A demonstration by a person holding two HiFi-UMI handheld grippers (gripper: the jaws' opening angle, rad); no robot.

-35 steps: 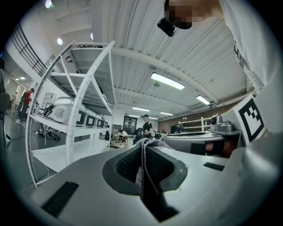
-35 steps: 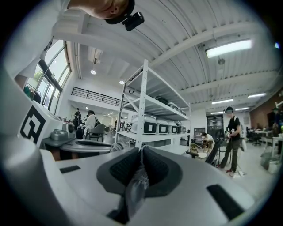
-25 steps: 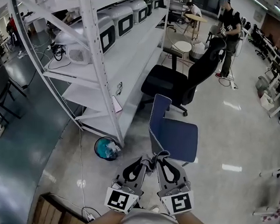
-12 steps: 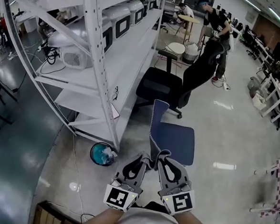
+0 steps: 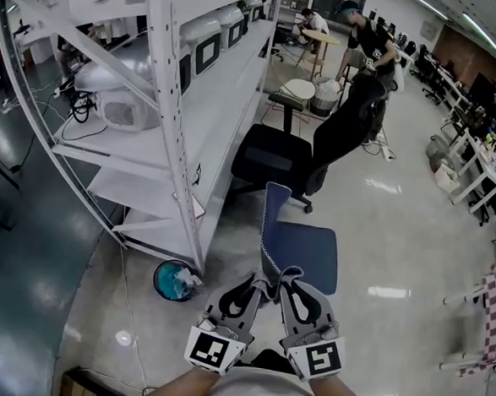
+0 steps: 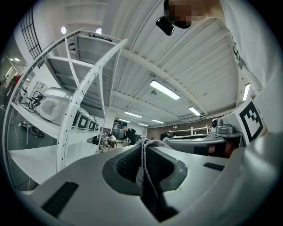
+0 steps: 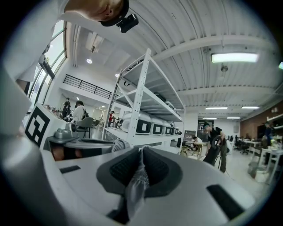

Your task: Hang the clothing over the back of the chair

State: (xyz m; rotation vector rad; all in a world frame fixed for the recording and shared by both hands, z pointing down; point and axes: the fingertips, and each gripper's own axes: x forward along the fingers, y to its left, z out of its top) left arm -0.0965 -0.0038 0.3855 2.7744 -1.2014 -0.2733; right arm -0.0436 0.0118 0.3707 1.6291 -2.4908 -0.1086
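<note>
A grey piece of clothing (image 5: 275,274) is pinched between my two grippers, which are held side by side low in the head view. The left gripper (image 5: 263,281) is shut on a bunched fold of the cloth (image 6: 144,174). Beside it, the right gripper (image 5: 285,279) is shut on another fold of the cloth (image 7: 138,176). Most of the garment is hidden under the grippers. The blue chair (image 5: 306,249) stands just beyond the fingertips, with its backrest (image 5: 275,216) on the left side facing the shelves.
A tall white shelf rack (image 5: 174,103) with machines on it runs along the left. A black office chair (image 5: 276,157) stands behind the blue one. A teal bin (image 5: 174,280) sits by the rack's foot. A person (image 5: 368,49) stands far back. Bare glossy floor (image 5: 398,237) lies to the right.
Both grippers, still together and shut on the cloth, have moved a little across the floor by the blue chair. The bin and rack foot have slid lower in the view.
</note>
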